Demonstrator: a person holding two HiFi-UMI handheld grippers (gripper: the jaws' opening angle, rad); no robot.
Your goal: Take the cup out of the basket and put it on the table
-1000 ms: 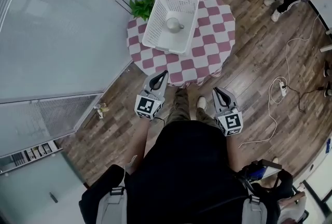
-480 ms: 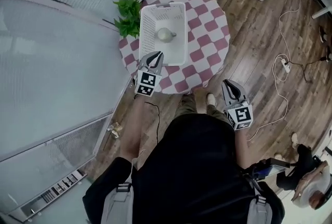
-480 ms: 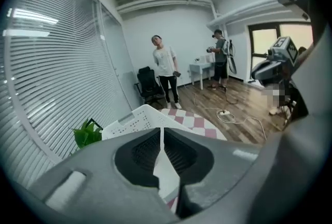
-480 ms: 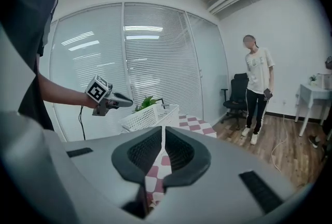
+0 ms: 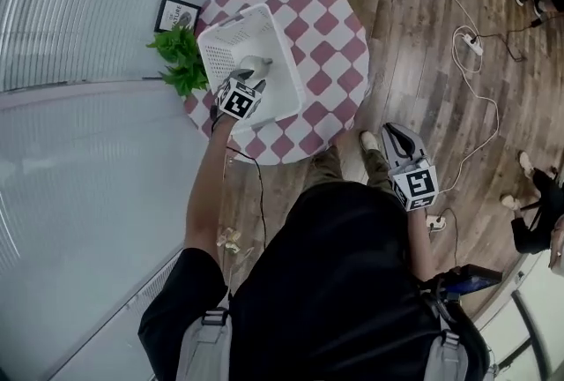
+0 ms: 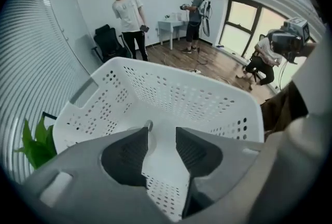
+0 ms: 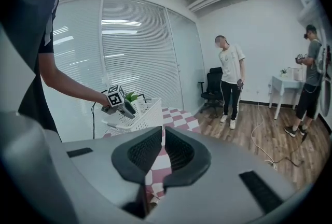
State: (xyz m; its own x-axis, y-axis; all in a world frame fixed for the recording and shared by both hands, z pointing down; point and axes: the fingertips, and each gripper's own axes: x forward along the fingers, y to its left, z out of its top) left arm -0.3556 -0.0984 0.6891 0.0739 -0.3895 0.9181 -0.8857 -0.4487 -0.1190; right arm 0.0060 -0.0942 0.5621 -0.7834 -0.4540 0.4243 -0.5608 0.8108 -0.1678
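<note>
Cup, the small pale-grey one (image 5: 256,64): where is it now?
— On the floor of the white perforated plastic basket (image 5: 226,33), at the left edge of the round red-and-white checked table (image 5: 328,42).
— What changed?
— The left gripper (image 5: 249,80) has swung from beside the person's body to over the basket. Its jaws are opening, nothing between them, the cup just ahead.
— So?
— I'd say the grasp comes next.
— The right gripper (image 5: 397,133)?
— Off the table's near edge, jaws together, empty.
</note>
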